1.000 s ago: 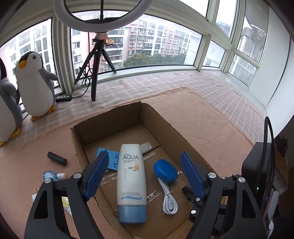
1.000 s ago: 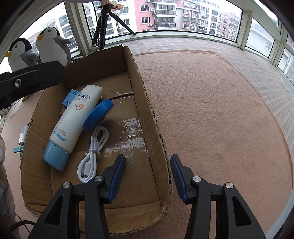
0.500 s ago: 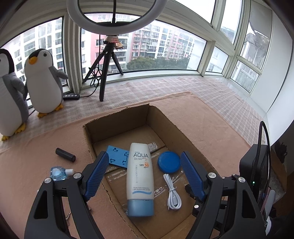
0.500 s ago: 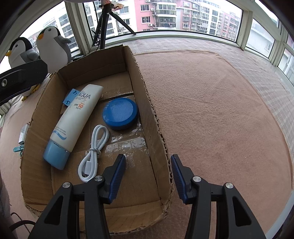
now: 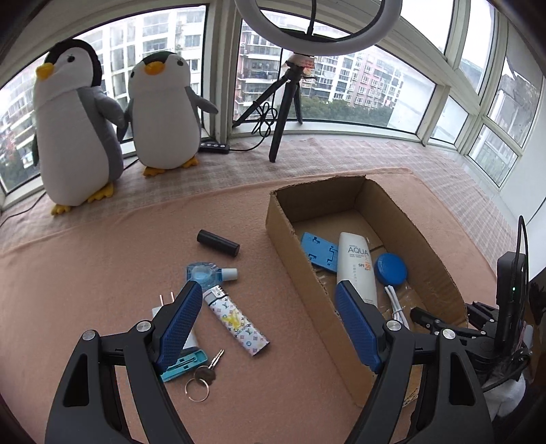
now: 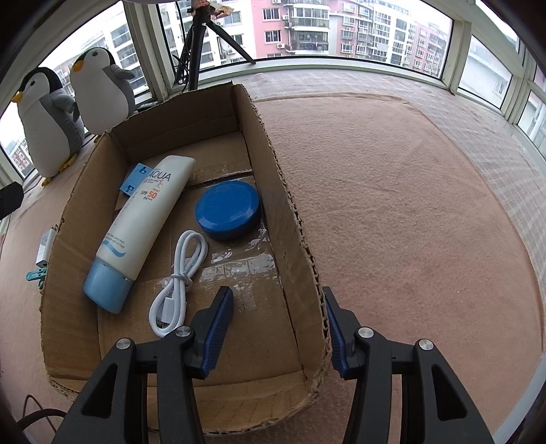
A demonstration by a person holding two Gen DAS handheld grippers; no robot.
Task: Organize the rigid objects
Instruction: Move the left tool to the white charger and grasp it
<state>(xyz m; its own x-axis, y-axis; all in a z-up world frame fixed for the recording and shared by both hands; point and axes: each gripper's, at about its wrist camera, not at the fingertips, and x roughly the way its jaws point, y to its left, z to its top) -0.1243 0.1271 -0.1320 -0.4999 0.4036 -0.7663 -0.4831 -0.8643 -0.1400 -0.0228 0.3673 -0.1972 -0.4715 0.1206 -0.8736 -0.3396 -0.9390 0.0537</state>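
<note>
Swinging away from the cardboard box (image 5: 426, 246), the left gripper (image 5: 269, 324) hung released above the lighter (image 5: 235, 319) on the mat, while the right gripper (image 6: 276, 328), empty, straddled the box wall, presumably steadying it.

Apt sunroom: bay windows (image 5: 341, 85), plush penguins (image 5: 163, 112), ring light (image 5: 317, 30).

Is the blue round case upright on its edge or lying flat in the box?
Lying flat. The blue round case shows its full circular face upward on the cardboard box floor, beside the sunscreen tube and near the right wall.
</note>
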